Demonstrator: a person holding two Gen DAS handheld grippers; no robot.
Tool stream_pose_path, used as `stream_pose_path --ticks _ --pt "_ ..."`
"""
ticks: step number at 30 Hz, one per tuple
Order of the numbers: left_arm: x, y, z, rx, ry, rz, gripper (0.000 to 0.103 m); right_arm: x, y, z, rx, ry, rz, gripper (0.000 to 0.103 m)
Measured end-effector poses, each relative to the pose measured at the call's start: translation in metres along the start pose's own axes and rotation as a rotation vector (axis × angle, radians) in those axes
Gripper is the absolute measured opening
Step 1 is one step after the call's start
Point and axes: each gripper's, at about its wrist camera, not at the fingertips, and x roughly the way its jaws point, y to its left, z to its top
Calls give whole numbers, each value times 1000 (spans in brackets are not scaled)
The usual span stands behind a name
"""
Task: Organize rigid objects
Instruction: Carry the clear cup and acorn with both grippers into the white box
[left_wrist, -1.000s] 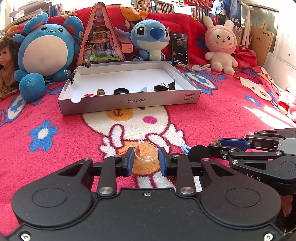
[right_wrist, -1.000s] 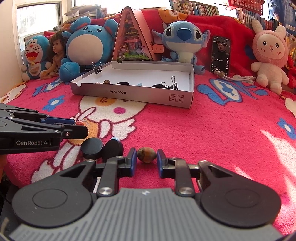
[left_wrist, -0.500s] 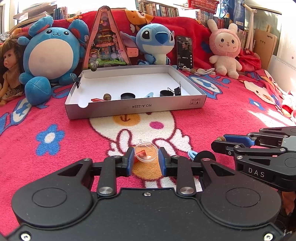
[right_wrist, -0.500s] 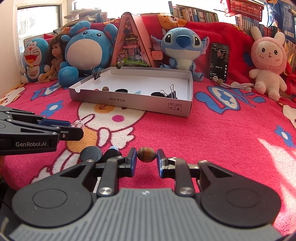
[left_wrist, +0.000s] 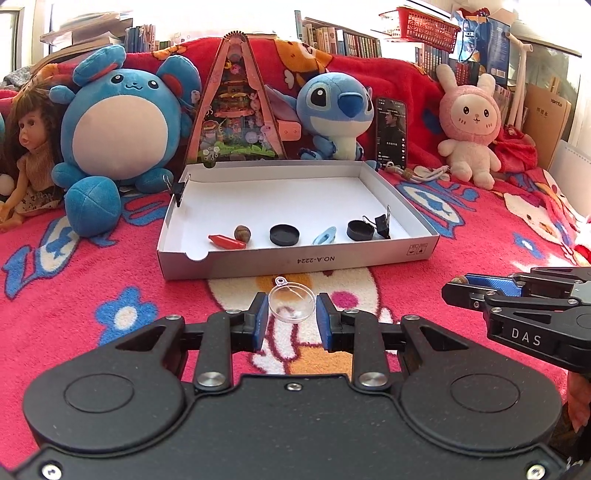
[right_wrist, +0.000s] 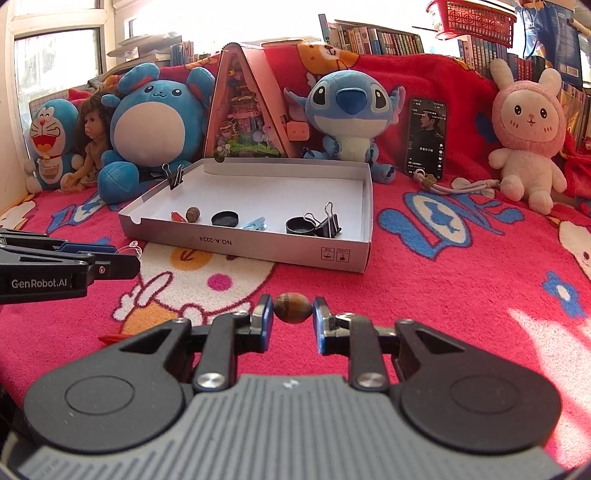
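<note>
Above the blanket (left_wrist: 110, 266), both claws have been lifted toward the box (left_wrist: 295, 258). Left claw (left_wrist: 291, 314) is clamped on clear dome (left_wrist: 291, 307), right claw (right_wrist: 293, 314) on acorn (right_wrist: 292, 307) (drop-off judged next).

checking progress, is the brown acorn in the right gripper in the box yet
Out. The acorn is pinched in the right gripper, short of the box.

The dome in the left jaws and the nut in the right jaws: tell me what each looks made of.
Dome: clear, glossy hard plastic by the look; the blanket pattern shows through it and it has a moulded loop on its rim.
Nut: brown and matt with a scaly cap, like a real or wooden acorn; which one is unclear.
</note>
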Motion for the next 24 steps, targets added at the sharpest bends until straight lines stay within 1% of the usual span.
stream_pose_path --ticks 11,20,24 --pt "22 32 41 -58 2 32 27 28 3 43 9 -28 12 28" --pt "51 52 59 -102 33 58 26 57 7 63 16 -10 16 28" --pt "69 58 66 -108 70 69 27 70 7 70 11 10 14 28"
